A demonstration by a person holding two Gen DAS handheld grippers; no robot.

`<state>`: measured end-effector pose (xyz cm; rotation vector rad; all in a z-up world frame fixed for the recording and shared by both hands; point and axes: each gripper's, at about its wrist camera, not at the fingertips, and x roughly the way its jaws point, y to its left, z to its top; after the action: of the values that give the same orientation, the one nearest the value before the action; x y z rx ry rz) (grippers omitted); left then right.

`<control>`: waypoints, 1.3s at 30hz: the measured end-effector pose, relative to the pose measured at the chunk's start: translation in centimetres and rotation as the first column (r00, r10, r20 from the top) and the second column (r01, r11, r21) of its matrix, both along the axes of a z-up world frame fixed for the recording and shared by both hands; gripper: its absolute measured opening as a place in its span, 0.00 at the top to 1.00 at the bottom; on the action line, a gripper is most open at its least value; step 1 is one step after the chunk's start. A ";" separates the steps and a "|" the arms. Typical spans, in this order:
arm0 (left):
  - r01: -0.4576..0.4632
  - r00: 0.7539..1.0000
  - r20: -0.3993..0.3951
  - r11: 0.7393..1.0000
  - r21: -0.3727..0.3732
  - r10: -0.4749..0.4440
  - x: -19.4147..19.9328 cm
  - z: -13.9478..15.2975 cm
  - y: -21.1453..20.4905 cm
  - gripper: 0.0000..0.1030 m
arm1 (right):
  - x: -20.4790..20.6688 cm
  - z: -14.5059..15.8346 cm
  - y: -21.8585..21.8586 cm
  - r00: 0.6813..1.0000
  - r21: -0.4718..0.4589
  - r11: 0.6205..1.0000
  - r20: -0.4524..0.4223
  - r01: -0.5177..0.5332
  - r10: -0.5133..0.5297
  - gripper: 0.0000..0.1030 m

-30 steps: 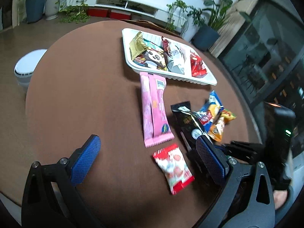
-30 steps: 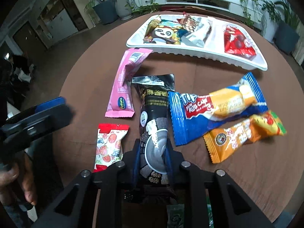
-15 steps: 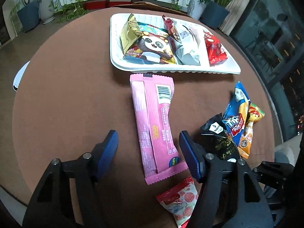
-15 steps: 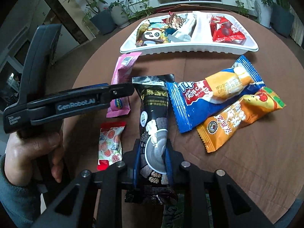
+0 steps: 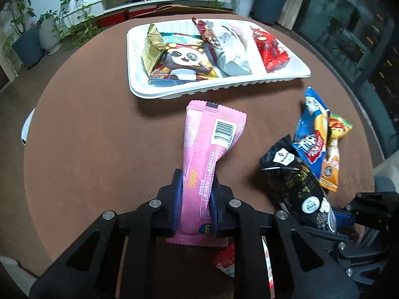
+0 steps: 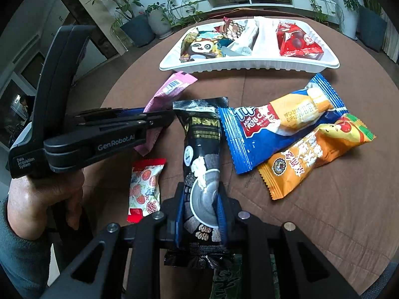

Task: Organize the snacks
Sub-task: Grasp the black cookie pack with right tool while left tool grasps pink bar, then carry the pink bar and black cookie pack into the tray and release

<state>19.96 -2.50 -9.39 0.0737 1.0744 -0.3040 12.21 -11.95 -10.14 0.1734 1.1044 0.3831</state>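
My left gripper (image 5: pixel 195 200) clamps the pink packet (image 5: pixel 208 154); my right gripper (image 6: pixel 201 209) clamps the black packet (image 6: pixel 203 164) over the bench (image 5: pixel 99 137).

Both tongs: matte black plastic frames, triangular cut-outs in the arms, round silver screw heads at the pivots, blue ribbed pads on the finger insides. Left tongs (image 5: pixel 195 204) seen from own camera; in the right view, at 9 o'clock, their (image 6: pixel 159 122) side shell shows white lettering "GenRobot.AI" plus small "Data Acquisition System" on the curved black handle. Right tongs (image 6: pixel 200 209) same build. Left hand (image 6: pixel 47 191) wears a grey-teal knit sleeve (image 6: pixel 15 254) at 8 o'clock.
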 end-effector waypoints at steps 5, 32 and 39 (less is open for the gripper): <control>-0.022 1.000 0.008 0.998 -0.056 0.023 -0.7 0.2 1.5 0.86 | -0.1 0.0 -0.2 1.000 0.010 1.000 0.005 0.004 -0.004 0.77; -0.075 0.997 -0.007 0.881 -0.466 0.081 -4.2 5.4 6.8 0.86 | 0.4 5.5 -6.3 0.991 0.302 0.947 0.038 0.113 -0.131 0.77; -0.053 0.995 0.050 0.883 -0.466 0.086 -1.2 9.3 7.0 0.86 | 2.5 9.1 -13.9 0.952 0.300 0.922 0.106 0.245 -0.287 0.77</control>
<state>18.80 4.54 -0.06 -0.3830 0.9083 -0.4844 14.68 -25.86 -1.06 0.5372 0.8603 0.3020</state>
